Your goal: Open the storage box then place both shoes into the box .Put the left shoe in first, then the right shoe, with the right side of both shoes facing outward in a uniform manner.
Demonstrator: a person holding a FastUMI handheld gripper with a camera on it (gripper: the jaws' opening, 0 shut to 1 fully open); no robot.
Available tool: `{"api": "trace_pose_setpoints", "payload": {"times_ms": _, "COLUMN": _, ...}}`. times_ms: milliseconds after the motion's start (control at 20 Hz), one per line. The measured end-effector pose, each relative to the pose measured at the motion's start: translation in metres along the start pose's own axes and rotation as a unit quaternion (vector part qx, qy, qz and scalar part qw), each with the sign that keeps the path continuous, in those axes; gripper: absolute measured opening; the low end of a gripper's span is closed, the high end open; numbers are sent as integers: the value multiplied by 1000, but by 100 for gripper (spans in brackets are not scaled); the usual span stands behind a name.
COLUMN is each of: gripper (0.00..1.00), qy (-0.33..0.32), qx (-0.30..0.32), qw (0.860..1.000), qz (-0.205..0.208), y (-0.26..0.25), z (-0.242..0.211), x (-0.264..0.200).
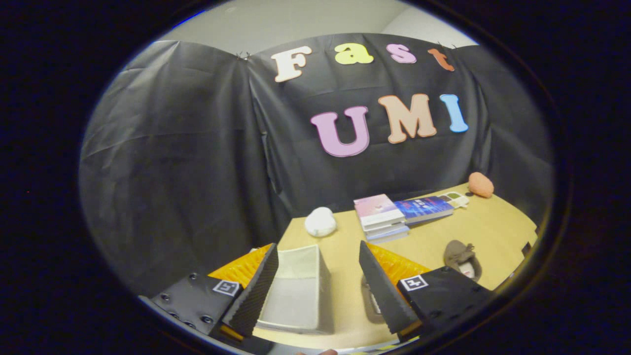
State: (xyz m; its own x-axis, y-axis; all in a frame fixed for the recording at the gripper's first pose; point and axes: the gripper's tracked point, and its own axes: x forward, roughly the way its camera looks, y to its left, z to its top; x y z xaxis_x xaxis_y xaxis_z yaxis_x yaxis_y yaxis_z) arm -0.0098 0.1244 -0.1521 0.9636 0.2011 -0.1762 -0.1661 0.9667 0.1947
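We hold the gripper (318, 281) above the light wooden bench (443, 231) with its two fingers spread wide and nothing between them. Below and between the fingers sits one pale grey fabric storage box (300, 291), its top open toward us and its inside empty; the left finger covers its left wall. Just beside the right finger we see part of one grey shoe (370, 301), mostly hidden by that finger. Beyond the right finger lies a second brown-grey shoe (461, 257), resting on the bench well apart from the box. Farther back we count one white rounded object (320, 222), one stack of books with a pink cover on top (380, 217), one blue book (425, 208) lying flat beside the stack, and one orange rounded object (480, 185) near the black cloth wall.
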Motion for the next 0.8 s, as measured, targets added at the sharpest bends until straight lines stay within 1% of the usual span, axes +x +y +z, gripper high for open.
{"api": "trace_pose_setpoints", "payload": {"times_ms": 200, "gripper": 100, "qy": 52, "qx": -26, "qw": 997, "qz": -51, "y": -51, "z": -32, "x": -4}}
{"api": "trace_pose_setpoints", "payload": {"times_ms": 300, "gripper": 100, "qy": 80, "qx": -37, "qw": 993, "qz": -81, "y": -75, "z": -46, "x": -3}}
{"api": "trace_pose_setpoints", "payload": {"times_ms": 450, "gripper": 100, "qy": 128, "qx": -33, "qw": 984, "qz": -122, "y": -102, "z": -62, "x": -1}}
{"api": "trace_pose_setpoints", "payload": {"times_ms": 550, "gripper": 100, "qy": 166, "qx": -32, "qw": 974, "qz": -151, "y": -120, "z": -76, "x": 0}}
{"api": "trace_pose_setpoints", "payload": {"times_ms": 650, "gripper": 100, "qy": 218, "qx": -30, "qw": 960, "qz": -176, "y": -133, "z": -97, "x": 2}}
{"api": "trace_pose_setpoints", "payload": {"times_ms": 800, "gripper": 100, "qy": 297, "qx": -47, "qw": 935, "qz": -189, "y": -144, "z": -129, "x": 10}}
